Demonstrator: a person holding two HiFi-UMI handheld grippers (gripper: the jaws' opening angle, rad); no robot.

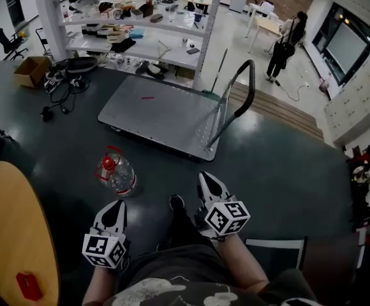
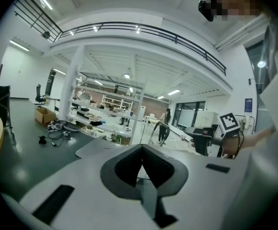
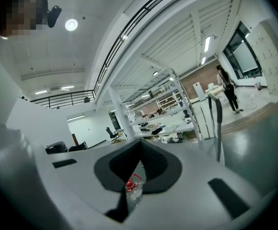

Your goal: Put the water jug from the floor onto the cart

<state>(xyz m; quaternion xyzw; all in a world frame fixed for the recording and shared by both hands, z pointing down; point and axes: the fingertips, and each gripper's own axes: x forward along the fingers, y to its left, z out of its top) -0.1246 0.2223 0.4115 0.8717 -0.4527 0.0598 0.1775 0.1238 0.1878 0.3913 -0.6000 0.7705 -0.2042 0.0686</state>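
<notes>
On the dark floor, short of the cart and apart from its near edge, finding the water jug standing upright: clear body, red cap, red carrying loop. Touching nothing but the floor, not yet sitting on the cart.

Just behind the jug in the head view, noting the left gripper hovering with both jaws pressed together and holding nothing. Beside it, nearer the cart's handle, noting the right gripper likewise pinched closed and empty, pointing toward the cart.

Catching the jug again only in the right gripper view, peeping small and red-capped through the slot beneath the meeting jaw tips, lying beyond them and not between them. Also getting the handle rising at the right there.

Not catching the jug at all in the left gripper view. Getting instead the flat cart deck past the closed tips, plus the right gripper's marker cube off to the right.

Taking in the wider room only from the head view:
- a round wooden table at the lower left
- a shoe between the two grippers
- a cardboard box and tangled cables beyond the cart
- cluttered white shelves behind those
- a person standing far off at the upper right
</notes>
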